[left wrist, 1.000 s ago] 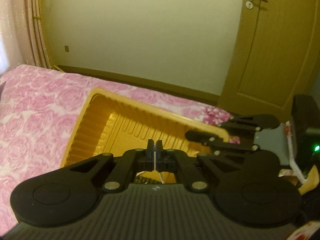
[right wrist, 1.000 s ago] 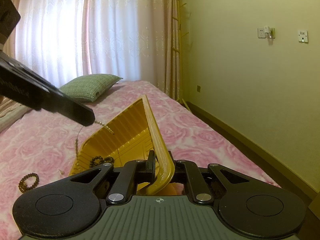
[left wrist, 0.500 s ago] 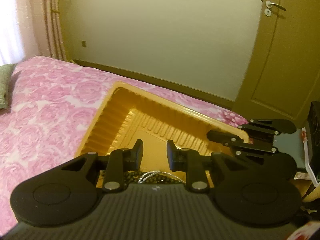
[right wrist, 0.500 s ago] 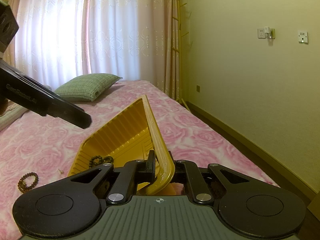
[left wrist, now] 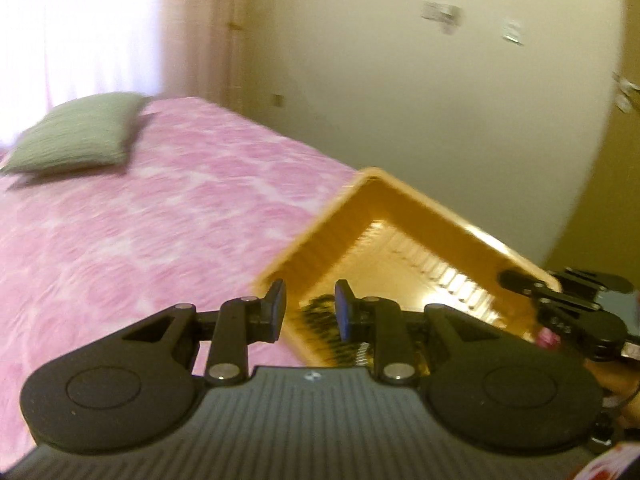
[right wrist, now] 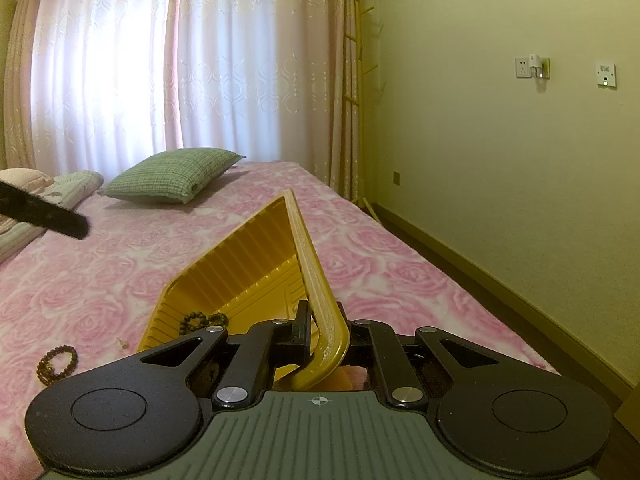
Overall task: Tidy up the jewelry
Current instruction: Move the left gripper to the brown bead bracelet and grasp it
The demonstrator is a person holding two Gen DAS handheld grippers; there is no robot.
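My right gripper [right wrist: 325,338] has its fingers pressed together on the near rim of the yellow tray [right wrist: 256,264], pinching that thin plastic edge so the tray stands tipped up off the pink bed [right wrist: 100,280]. My left gripper [left wrist: 308,312] has just been opening; its fingers are now spread with nothing between them, hovering above the tray's low end where a blurred dark heap of beads [left wrist: 320,320] lies inside. From the right wrist view I see a string of dark beads [right wrist: 202,320] resting in the tray's lower corner, and a beaded bracelet [right wrist: 56,364] loose on the bed just beside the tray, with a tiny pale piece [right wrist: 122,342] between the two that I cannot identify. I judge the tray light, thin and rather flexible, so a rim pinch holds it but it may bend or twist if loaded. The bracelet looks light and limp: round beads will roll and slip under hard pads, and the string will droop. I would take it across one side of the loop, squeezing a bead or two, pressing a little into the soft bedding. The bedding gives, so a shallow pinch could miss.
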